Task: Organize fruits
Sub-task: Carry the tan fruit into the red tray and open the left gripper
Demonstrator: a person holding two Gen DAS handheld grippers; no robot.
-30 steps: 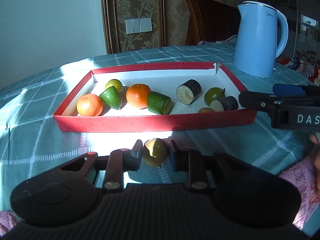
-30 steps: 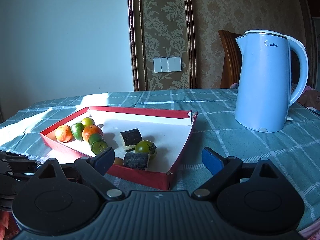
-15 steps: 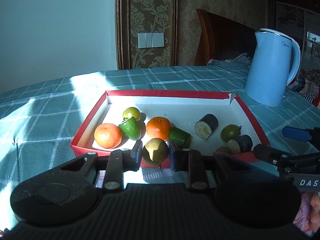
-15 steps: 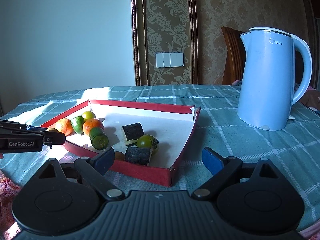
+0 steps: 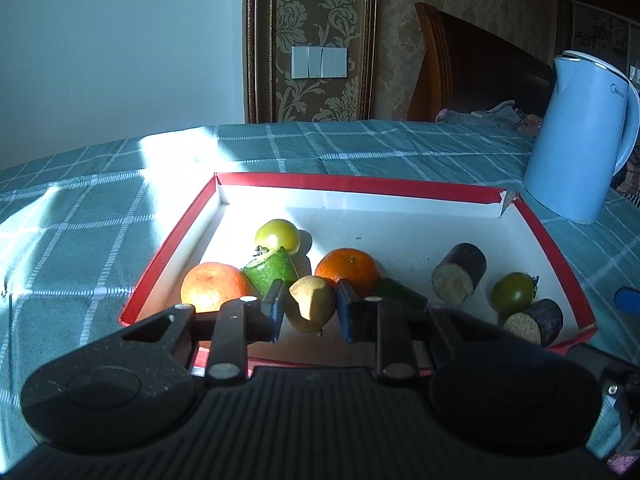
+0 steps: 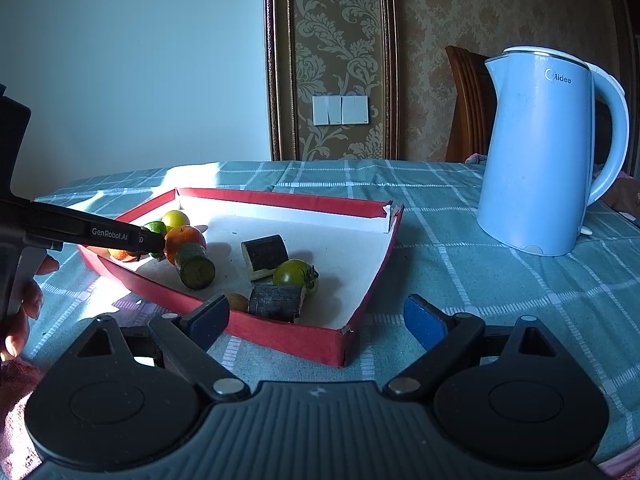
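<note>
fruit (image 5: 218, 286) crowds the tray's (image 5: 360, 185) near-left; its far half lies open.

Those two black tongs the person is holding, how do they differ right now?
The left tongs are shut on a small yellowish-brown fruit; the right tongs stand wide open with nothing between them. The left tongs reach over the near edge of the red tray, close to the two oranges; the right tongs sit outside the tray, before its near corner. Both share black bodies and blue pads.
</note>
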